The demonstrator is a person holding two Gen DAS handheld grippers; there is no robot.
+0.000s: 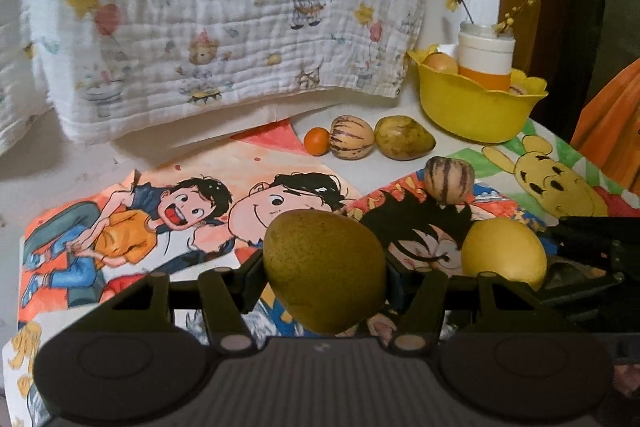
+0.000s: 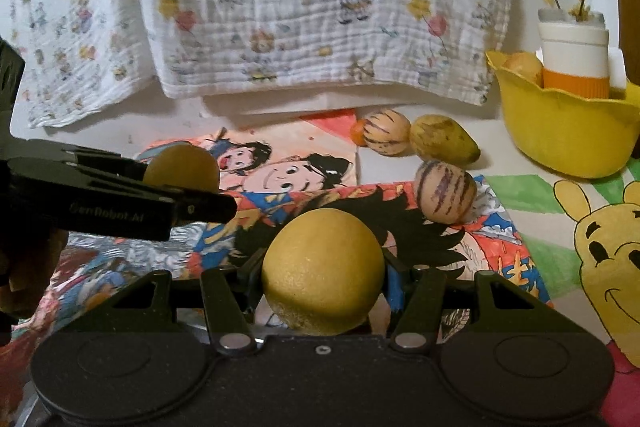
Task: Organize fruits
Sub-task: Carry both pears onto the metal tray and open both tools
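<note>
The left gripper has its jaws pinching a green pear, raised over the cartoon drawings. Beside it, the right gripper pinches a yellow lemon. Toward the yellow bowl, a striped melon lies alone on the drawings. Just left of the bowl, a small orange, a second striped melon and a mango sit in a touching row. Inside the bowl stands a white-and-orange jar, with what may be another fruit behind it.
</note>
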